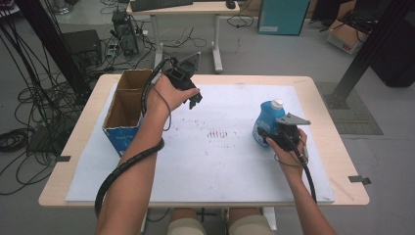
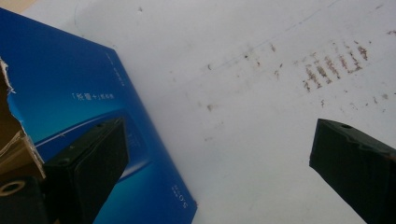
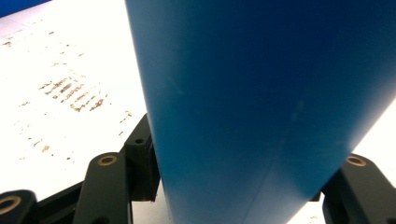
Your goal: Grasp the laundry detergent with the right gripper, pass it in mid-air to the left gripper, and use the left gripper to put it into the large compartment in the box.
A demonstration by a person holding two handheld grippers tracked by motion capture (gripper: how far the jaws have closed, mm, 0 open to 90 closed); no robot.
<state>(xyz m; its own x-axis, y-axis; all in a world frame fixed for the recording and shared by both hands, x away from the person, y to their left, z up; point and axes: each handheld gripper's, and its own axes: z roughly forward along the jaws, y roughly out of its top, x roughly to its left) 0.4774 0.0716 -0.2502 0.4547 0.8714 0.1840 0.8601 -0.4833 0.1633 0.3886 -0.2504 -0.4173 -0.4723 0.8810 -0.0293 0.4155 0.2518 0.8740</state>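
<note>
A blue detergent bottle (image 1: 265, 119) with a white cap (image 1: 277, 104) stands upright at the right of the white board (image 1: 205, 166). My right gripper (image 1: 263, 133) is shut on its lower body from the near side. In the right gripper view the blue bottle (image 3: 261, 102) sits pressed between both jaws of the right gripper (image 3: 243, 186). My left gripper (image 1: 195, 101) hangs in the air over the board's far left, beside the open cardboard box (image 1: 125, 110). In the left gripper view the left gripper (image 2: 219, 158) stands open with nothing between its fingers, over the board next to the box's blue side (image 2: 70, 93).
The box has a blue front and a brown inside with a divider. Brown smudges (image 1: 218, 133) mark the board's middle. Beyond the wooden table (image 1: 342, 161) stand a desk (image 1: 183, 10), a teal box (image 1: 280, 17) and floor cables (image 1: 29, 107).
</note>
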